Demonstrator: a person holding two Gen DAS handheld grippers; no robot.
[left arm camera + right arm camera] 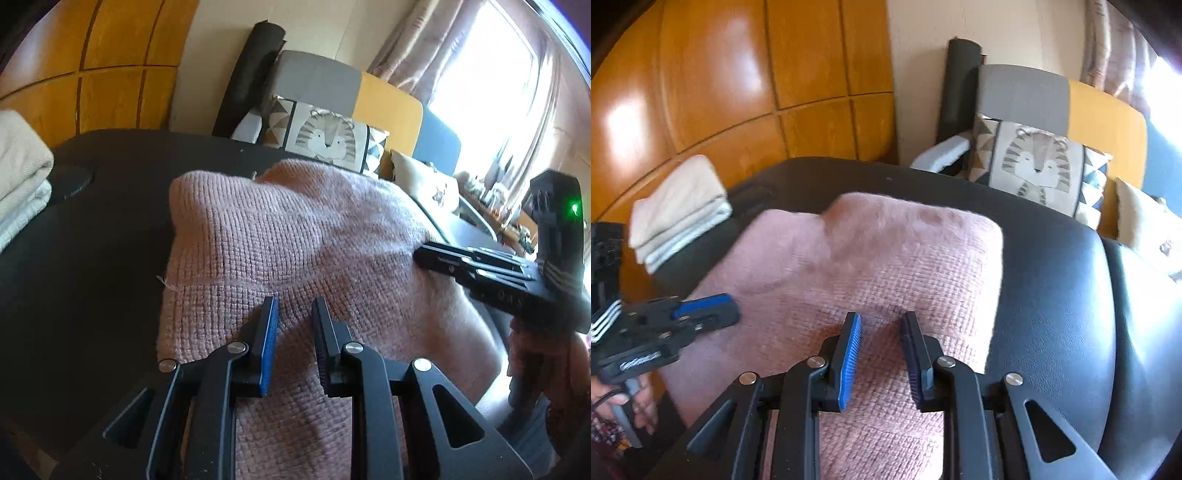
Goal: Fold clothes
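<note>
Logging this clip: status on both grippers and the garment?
Left gripper and right gripper each pinching a ridge of pink knit sweater. Sweater partly folded on dark table. Nothing in the way.

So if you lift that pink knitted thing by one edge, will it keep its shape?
Probably not. The pink knit already sags and humps over the dark surface, so it would likely droop. Its chunky weave looks grippy rather than slippery, and fairly light.
</note>
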